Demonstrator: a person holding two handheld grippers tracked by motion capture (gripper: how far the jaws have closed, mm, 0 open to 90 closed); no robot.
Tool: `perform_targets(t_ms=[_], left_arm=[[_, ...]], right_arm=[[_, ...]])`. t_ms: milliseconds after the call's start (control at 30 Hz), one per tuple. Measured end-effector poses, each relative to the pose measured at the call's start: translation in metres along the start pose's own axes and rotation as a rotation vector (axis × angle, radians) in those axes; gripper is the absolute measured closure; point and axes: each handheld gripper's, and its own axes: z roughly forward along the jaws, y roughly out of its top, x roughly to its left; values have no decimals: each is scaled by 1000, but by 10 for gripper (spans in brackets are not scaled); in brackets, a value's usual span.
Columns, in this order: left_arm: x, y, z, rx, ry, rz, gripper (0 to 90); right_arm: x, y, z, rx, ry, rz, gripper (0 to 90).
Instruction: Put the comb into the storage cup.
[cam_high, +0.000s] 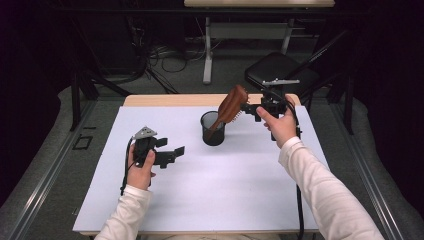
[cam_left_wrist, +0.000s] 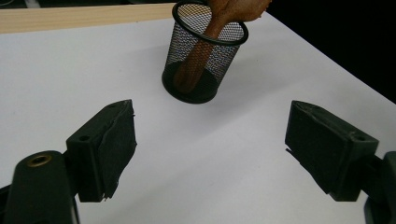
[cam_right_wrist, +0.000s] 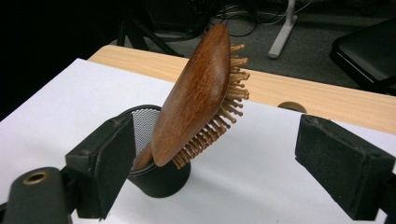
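the wooden hairbrush stands handle-down in the black mesh cup, its head leaning out over the rim toward the right gripper. that gripper's jaws stand wide open on either side of the head, pressing on nothing. the left gripper hovers low over the white tabletop well apart from the cup, jaws open and empty. the risk, as i judge it: the brush is top-heavy and tilted, so a jaw brushing the head on the way out could tip the light cup over.
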Motion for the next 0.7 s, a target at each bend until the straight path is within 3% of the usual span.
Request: perform_targets(t_ms=[700], left_arm=[[1,1,-1,0,-4,0,165]], right_arm=[[3,-30,-17,11,61,-32,122]])
